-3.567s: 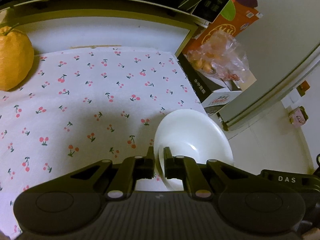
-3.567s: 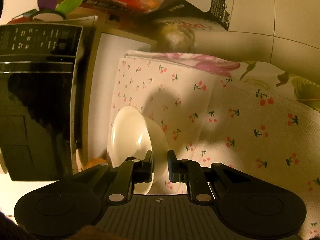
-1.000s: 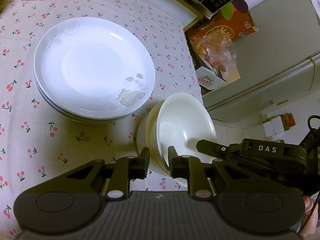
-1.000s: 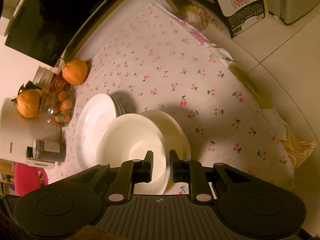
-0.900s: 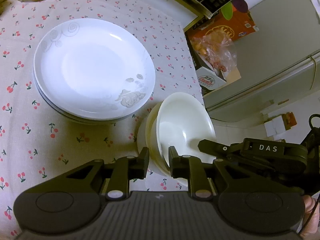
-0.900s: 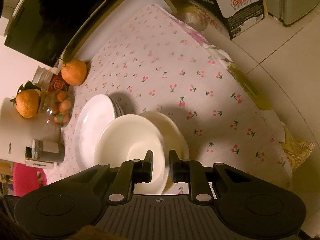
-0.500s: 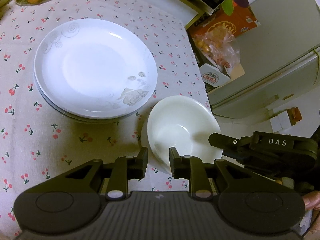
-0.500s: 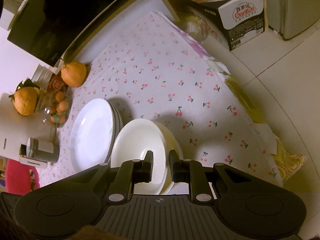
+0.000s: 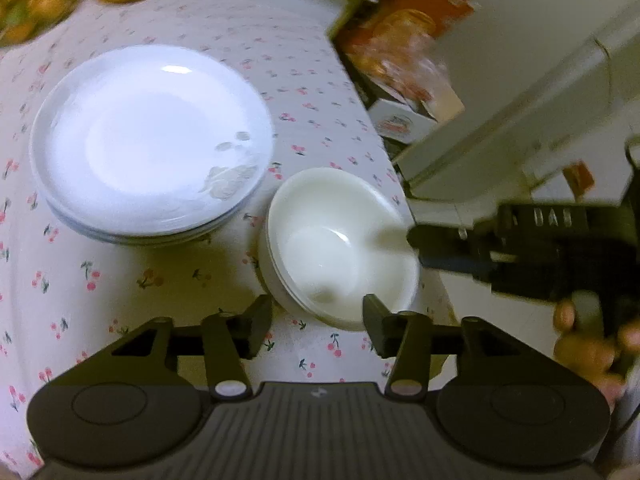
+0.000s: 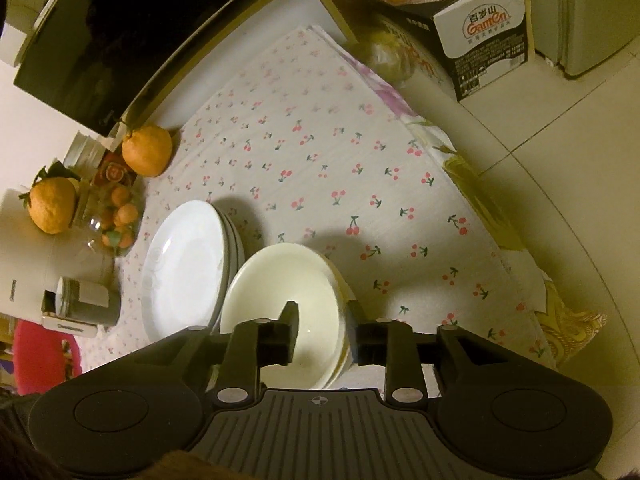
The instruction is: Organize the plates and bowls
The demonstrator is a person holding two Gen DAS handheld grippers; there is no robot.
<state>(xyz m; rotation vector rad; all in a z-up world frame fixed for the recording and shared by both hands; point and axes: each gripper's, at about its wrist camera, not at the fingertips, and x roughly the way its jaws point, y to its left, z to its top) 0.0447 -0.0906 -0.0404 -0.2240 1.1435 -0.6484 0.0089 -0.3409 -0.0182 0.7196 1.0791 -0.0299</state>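
Left wrist view: the stack of nested glossy white bowls (image 9: pixel 340 248) sits at centre on the cherry-print tablecloth (image 9: pixel 120 288), just right of the stacked white porcelain plates (image 9: pixel 150 140). The left gripper (image 9: pixel 316 322) is opening, jaws spread either side of the near rim, pressing nothing.

Right wrist view: the right gripper (image 10: pixel 320 326) is also opening, straddling the bowls' right rim at lower centre, one finger inside and one outside, neither visibly pinching.
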